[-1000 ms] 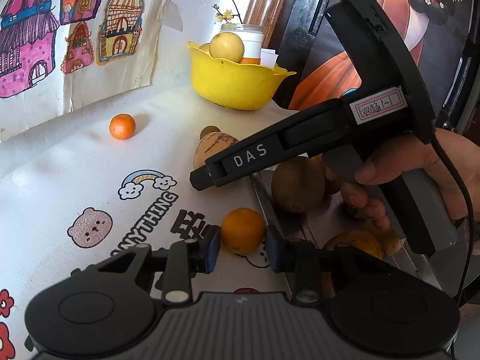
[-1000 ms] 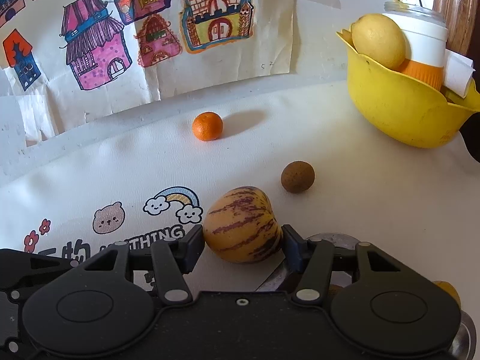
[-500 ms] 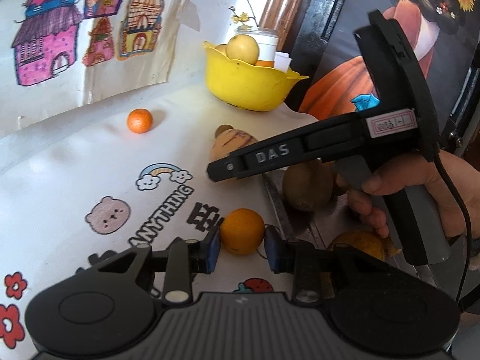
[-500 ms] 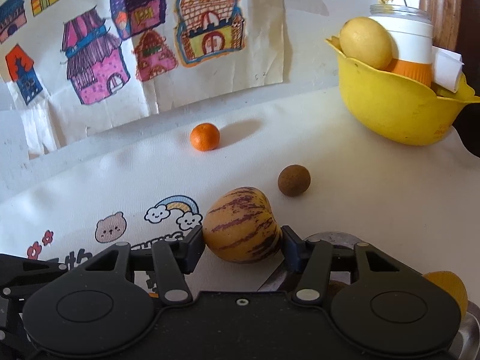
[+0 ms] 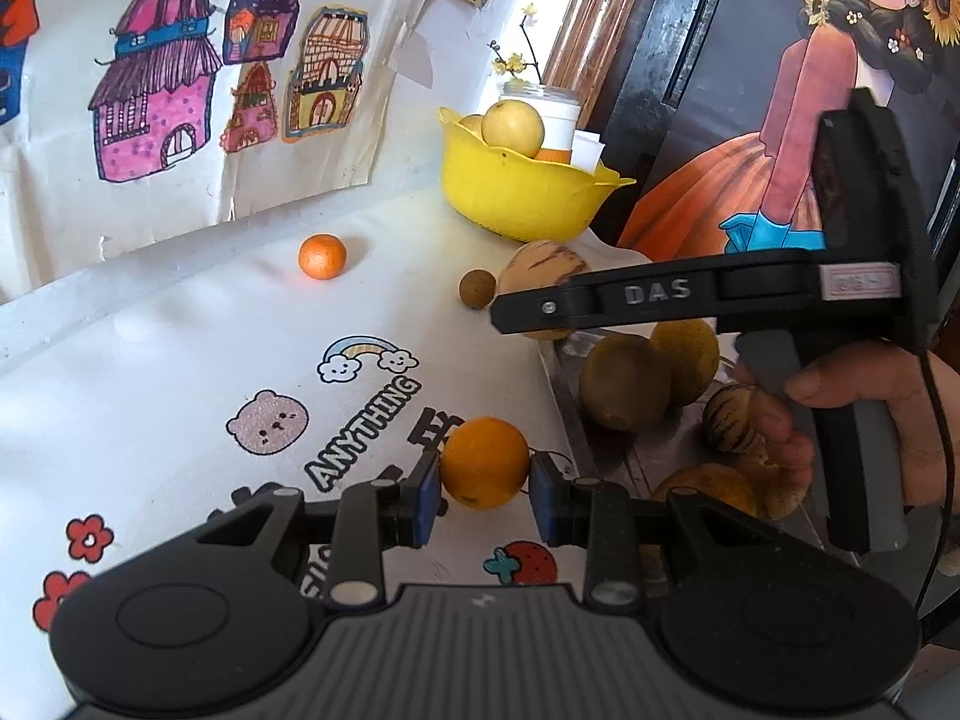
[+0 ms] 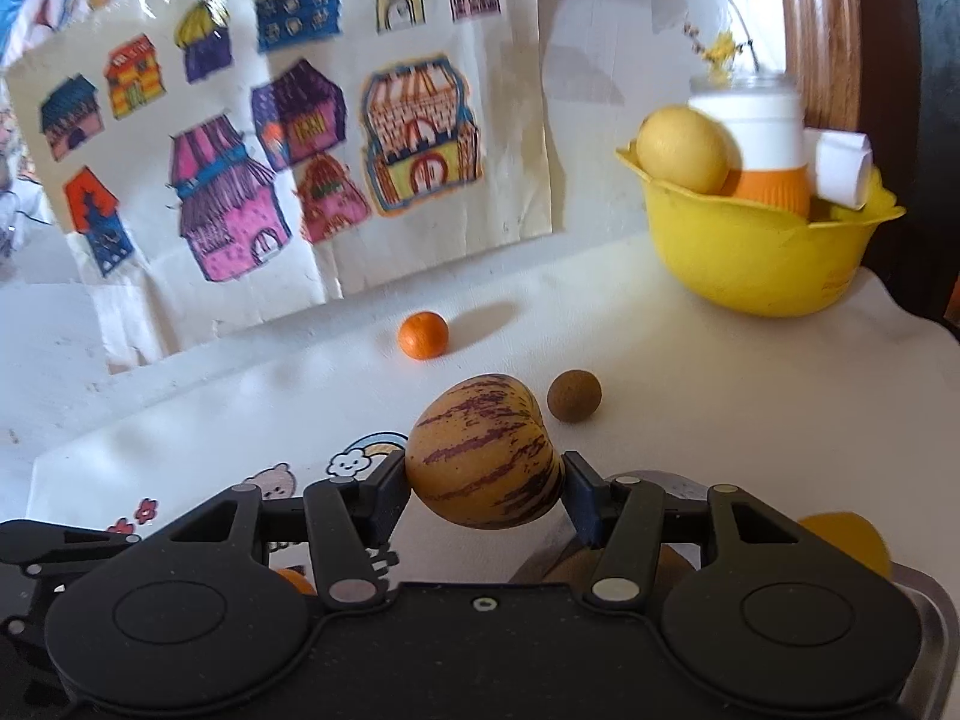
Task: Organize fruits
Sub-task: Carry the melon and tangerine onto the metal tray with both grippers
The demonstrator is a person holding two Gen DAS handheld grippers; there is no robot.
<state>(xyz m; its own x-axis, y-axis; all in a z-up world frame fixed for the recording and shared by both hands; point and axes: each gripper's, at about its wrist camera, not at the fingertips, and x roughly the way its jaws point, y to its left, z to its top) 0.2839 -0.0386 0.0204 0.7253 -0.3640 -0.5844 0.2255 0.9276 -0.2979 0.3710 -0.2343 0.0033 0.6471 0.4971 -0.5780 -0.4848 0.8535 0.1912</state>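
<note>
1. Left gripper [image 5: 485, 489] is clamped on an orange [image 5: 485, 462], just above the printed white cloth [image 5: 180, 360].
2. Right gripper [image 5: 516, 315], held by a hand [image 5: 864, 414], pinches a striped fruit [image 5: 540, 267]; its tips are hard to see.
3. Metal tray [image 5: 561, 384] holds brownish fruits.
4. Small orange [image 5: 322, 256] and brown ball [image 5: 477, 288] sit near the yellow bowl [image 5: 516, 198].

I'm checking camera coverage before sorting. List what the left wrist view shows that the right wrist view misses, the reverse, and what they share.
Only left wrist view: the round orange in the left gripper jaws, brown kiwis on the metal tray, a hand holding the right gripper.

Only right wrist view: the right gripper jaws clamping the purple-striped yellow melon.

Both: yellow plastic bowl, small tangerine, small brown round fruit.
</note>
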